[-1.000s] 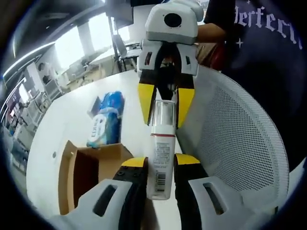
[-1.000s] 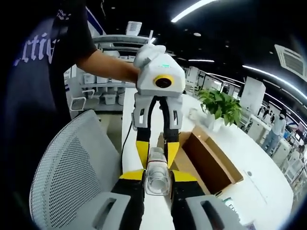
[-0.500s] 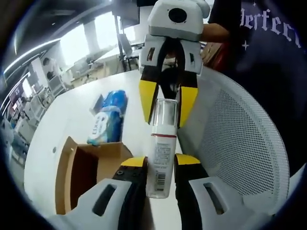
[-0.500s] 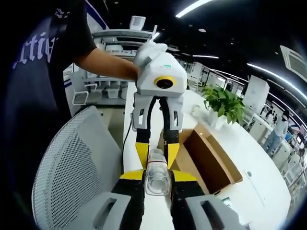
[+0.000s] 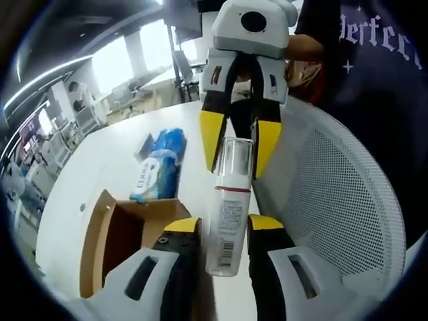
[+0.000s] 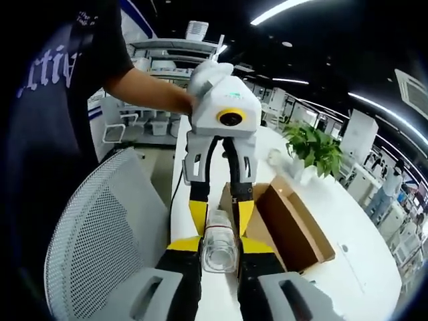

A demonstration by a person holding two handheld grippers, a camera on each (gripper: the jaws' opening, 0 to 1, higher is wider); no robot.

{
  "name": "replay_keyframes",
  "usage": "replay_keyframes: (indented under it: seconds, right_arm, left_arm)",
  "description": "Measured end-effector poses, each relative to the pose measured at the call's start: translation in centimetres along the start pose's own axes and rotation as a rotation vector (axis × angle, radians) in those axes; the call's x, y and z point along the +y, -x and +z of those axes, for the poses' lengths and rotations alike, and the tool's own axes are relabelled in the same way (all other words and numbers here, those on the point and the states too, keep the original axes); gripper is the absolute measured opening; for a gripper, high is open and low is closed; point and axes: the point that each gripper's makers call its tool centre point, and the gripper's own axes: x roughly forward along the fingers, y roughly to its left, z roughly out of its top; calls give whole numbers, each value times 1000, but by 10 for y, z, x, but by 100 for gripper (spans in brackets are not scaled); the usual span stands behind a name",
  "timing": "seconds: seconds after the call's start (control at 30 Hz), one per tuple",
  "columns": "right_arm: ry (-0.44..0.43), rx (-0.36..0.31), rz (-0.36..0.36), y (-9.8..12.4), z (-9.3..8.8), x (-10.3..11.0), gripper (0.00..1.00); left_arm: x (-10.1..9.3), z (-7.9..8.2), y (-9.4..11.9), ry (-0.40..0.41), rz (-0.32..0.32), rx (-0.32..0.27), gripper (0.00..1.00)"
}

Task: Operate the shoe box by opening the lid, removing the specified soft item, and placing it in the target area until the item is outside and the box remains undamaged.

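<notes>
The bottle (image 5: 226, 221) is held above the table (image 5: 100, 167), beside the open shoe box (image 5: 114, 234), clamped at its base by the left gripper (image 5: 215, 231) and at its cap by the right gripper (image 6: 219, 249). Removal appears done; placement is left.

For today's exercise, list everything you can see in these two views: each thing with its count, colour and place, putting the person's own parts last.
Bottle: one, clear cap, white label, held at both ends between the two grippers.
Cardboard box: one, brown, open, on the table.
Wipes pack: one, blue and white, on the table beyond the box.
Table: one, white.
Mesh chair: one, white, beside the table.
Potted plant: one, green, on the table.
Left gripper: yellow-tipped, shut on bottle.
Right gripper: yellow-tipped, shut on bottle.
</notes>
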Motion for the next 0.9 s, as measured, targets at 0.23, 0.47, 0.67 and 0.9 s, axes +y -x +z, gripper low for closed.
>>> replay_keyframes:
  seconds: [0.23, 0.47, 0.67, 0.9]
  right_arm:
    - [11, 3, 0, -1, 2, -2, 14]
    - [19, 6, -2, -3, 4, -5, 14]
    - [22, 11, -4, -2, 4, -9, 14]
    - [33, 29, -9, 4, 2, -19, 14]
  left_arm:
    - [5, 2, 3, 20, 29, -33, 40]
    - [7, 0, 6, 32, 41, -41, 46]
    - [9, 0, 10, 60, 57, -66, 55]
    - [16, -1, 15, 121, 107, -95, 63]
